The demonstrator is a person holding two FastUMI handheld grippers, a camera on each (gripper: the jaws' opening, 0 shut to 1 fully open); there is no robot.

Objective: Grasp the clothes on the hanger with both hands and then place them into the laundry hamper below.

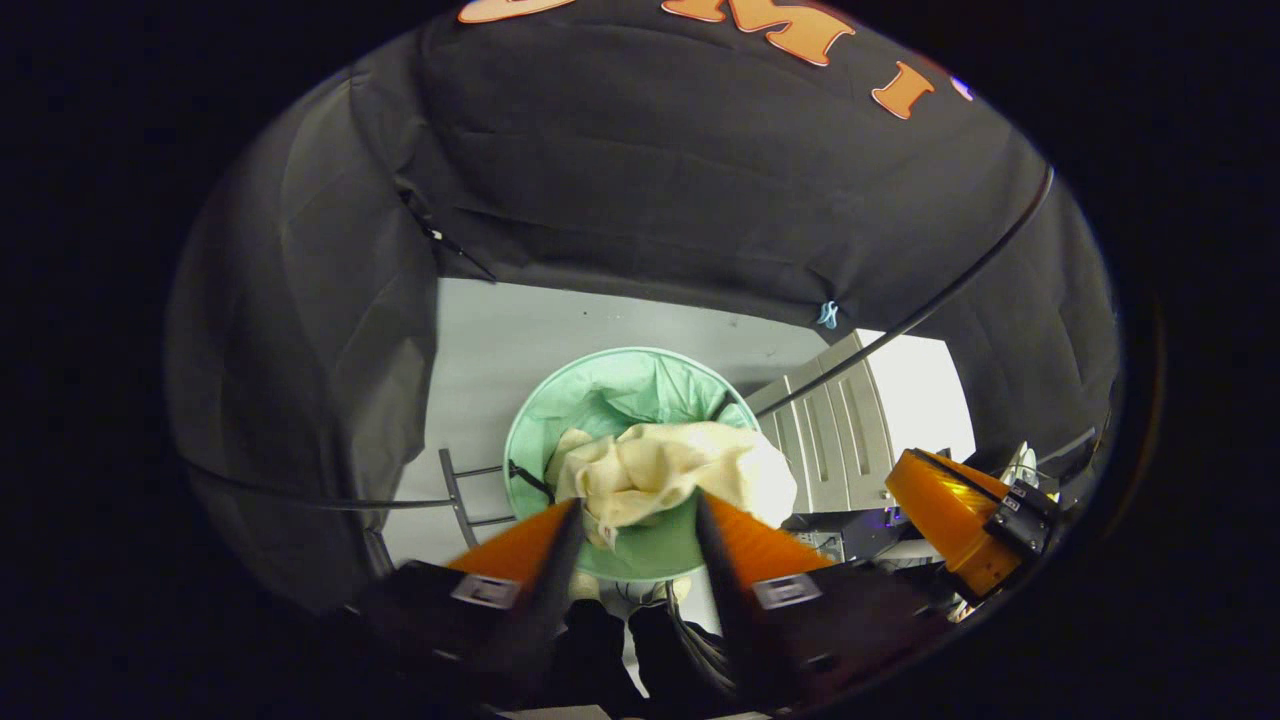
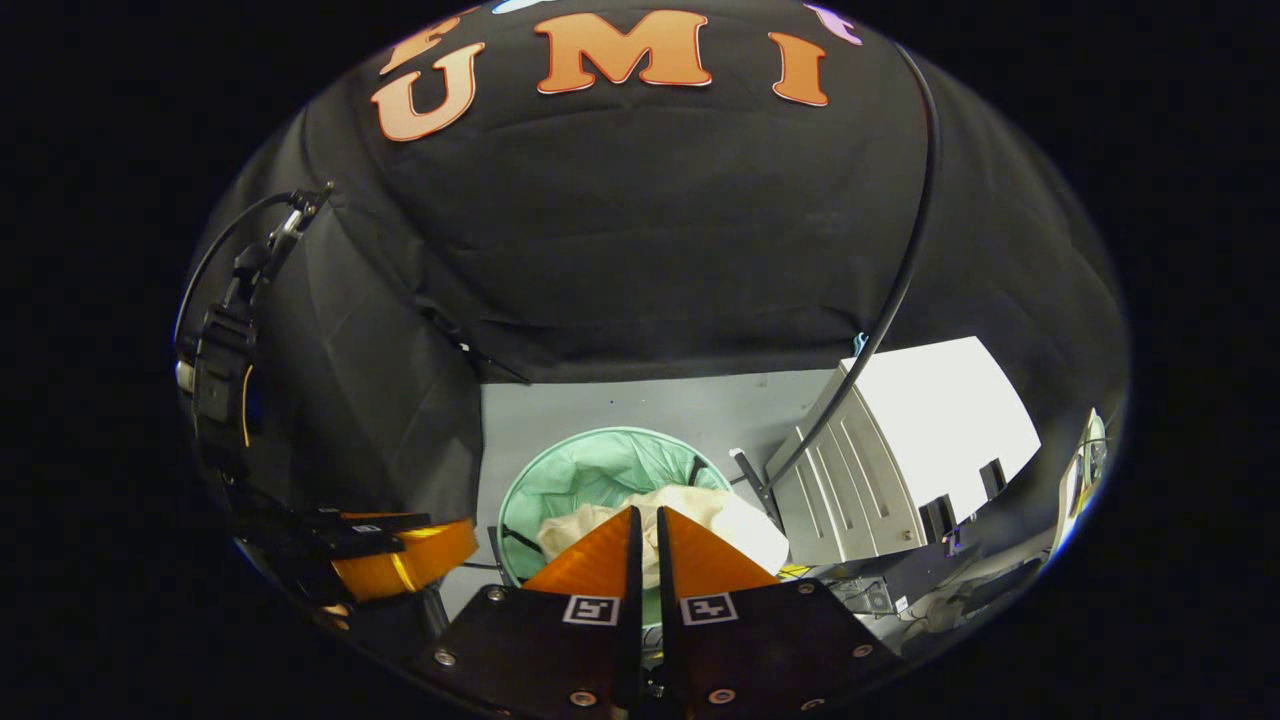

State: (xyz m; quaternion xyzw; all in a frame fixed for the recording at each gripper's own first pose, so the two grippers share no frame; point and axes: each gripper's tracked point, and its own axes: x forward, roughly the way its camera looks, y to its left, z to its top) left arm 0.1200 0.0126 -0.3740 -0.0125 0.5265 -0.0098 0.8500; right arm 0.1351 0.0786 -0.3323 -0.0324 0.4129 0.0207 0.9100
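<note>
A cream garment (image 1: 660,470) lies bunched in the pale green laundry hamper (image 1: 600,385) on the floor, spilling over its right rim. My left gripper (image 1: 637,505) hangs above it, open, with nothing between its orange fingers (image 1: 530,545). In the right gripper view the same garment (image 2: 735,525) sits in the hamper (image 2: 590,455) below my right gripper (image 2: 647,512). Its jaws are shut to a thin slit and hold nothing. The right gripper (image 1: 955,515) also shows off to the right in the left gripper view. The left gripper (image 2: 400,560) shows at the lower left of the right gripper view.
A white ribbed cabinet (image 2: 900,450) stands just right of the hamper on the grey floor (image 2: 620,405). A black cable (image 2: 905,260) arcs down toward it. A thin metal frame (image 1: 455,490) sits left of the hamper, and black cloth walls close in at the back and left.
</note>
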